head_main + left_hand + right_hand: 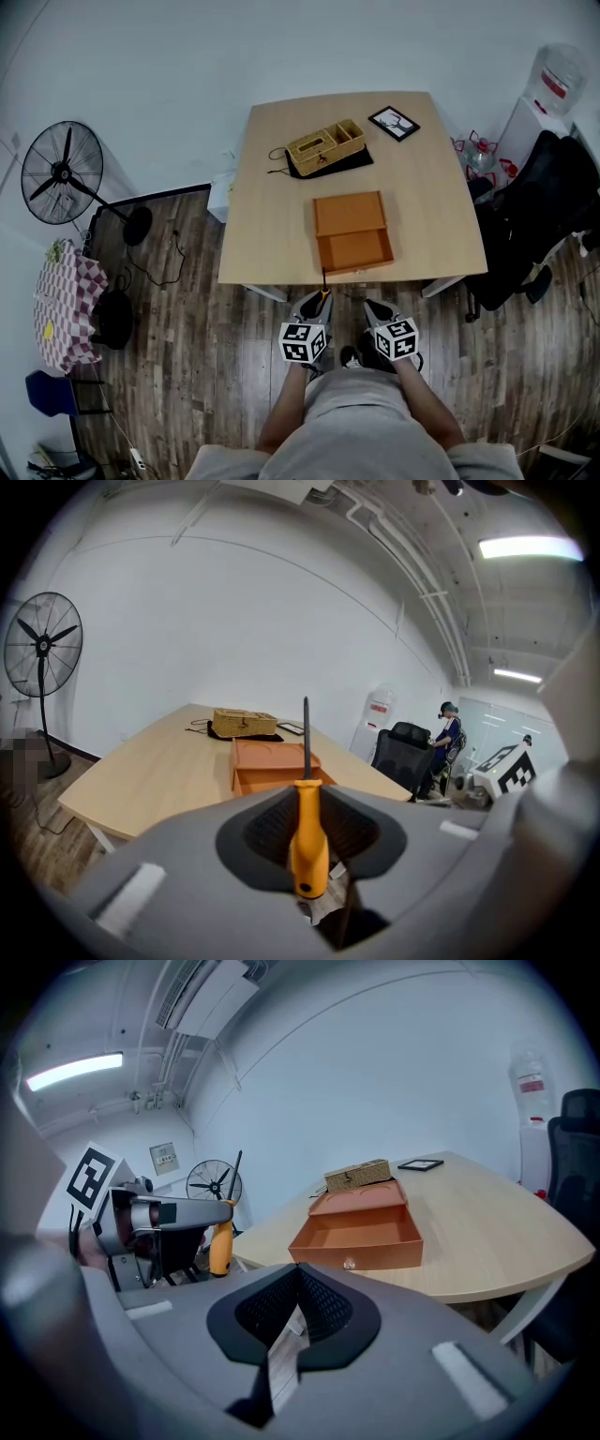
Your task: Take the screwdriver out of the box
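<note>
One screwdriver (307, 841), one orange box (352, 230), one wicker basket (323, 145), one framed picture (394, 123), one standing fan (63, 173), one water dispenser (548, 94), one black chair (539, 216), one bench (272, 225).

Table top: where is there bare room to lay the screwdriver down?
Bare wood on the table flanks the orange box: one patch between it and the left edge, another between it and the right edge. The far end is crowded by the wicker basket and picture frame.
</note>
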### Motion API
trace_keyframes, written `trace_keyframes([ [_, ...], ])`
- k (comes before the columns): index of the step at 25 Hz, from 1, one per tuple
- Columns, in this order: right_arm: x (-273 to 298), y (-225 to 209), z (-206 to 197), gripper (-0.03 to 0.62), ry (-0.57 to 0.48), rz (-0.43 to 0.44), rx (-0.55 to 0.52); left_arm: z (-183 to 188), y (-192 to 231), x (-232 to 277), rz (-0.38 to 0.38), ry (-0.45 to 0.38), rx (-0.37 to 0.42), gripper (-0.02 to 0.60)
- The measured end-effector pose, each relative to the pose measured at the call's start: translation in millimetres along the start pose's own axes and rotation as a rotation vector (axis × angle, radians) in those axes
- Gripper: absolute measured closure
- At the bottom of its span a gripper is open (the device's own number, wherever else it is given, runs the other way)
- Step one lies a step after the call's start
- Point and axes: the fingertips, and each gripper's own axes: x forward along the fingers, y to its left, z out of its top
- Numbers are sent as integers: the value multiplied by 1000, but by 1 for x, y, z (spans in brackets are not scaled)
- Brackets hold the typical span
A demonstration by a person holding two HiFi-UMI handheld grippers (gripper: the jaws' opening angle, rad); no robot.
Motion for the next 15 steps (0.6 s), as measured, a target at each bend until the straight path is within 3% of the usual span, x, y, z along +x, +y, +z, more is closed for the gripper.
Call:
trace_keyframes([
  [15,-8,-2,-11,592,17,-5,-9,-11,-10,1,-17,13,-8,451],
])
